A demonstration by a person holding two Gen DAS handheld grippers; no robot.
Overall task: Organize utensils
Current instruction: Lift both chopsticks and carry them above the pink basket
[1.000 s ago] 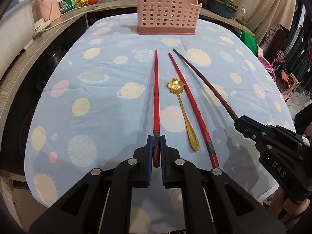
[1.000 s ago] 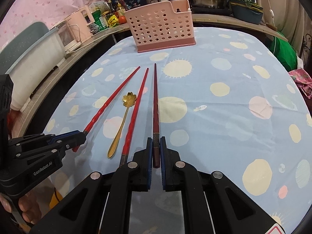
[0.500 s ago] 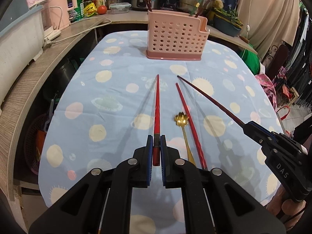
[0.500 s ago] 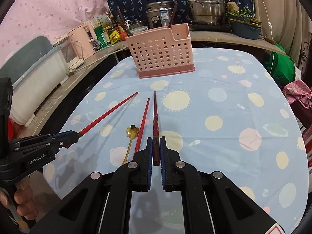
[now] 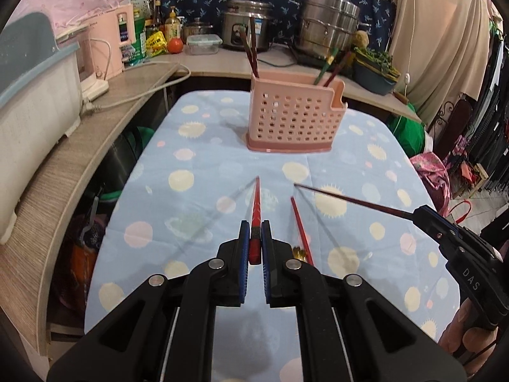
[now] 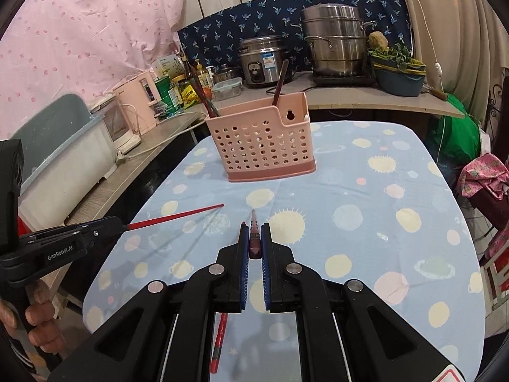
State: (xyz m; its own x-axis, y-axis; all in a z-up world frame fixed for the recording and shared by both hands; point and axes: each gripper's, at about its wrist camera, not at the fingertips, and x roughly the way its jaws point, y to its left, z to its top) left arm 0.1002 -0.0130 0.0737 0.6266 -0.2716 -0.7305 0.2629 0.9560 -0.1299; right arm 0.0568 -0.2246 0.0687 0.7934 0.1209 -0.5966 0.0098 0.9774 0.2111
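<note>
Left claw [image 5: 255, 245] clamped on the thick end of a bright red tapered chopstick [image 5: 256, 205], blue pads pressed to either side; the stick runs forward from the claw, tip raised off the desk [image 5: 197, 165] and aimed toward the holder. Right claw [image 6: 254, 242] likewise closed tight, on the butt of a dark maroon tapered chopstick [image 6: 253, 222] that points ahead along the fingers. In the left wrist view that same dark stick shows as a long thin rod crossing in from the right, held clear of the cloth.

Desk covered by a pale blue cloth printed with suns and planets. Second red chopstick [image 5: 300, 222] lies flat on the cloth just right of the left claw, pointing away. Beside its near end, a gold metal spoon [image 5: 298, 252], mostly hidden behind the claw finger; only a bit of its bowl visible.

Pink perforated plastic utensil holder [image 5: 294, 121] stands upright at the far end of the desk, well apart from both claws. Several dark and green-tipped sticks already lean inside it, in which compartments I cannot tell.

Behind the desk, a wooden counter [image 5: 216, 60] with a steel rice cooker [image 5: 246, 30], a stacked steel steamer pot [image 5: 329, 28], a clear food container, bottles and a tomato. Person's fingers [image 6: 33, 321] wrap the left claw's handle at the lower left of the right wrist view.
</note>
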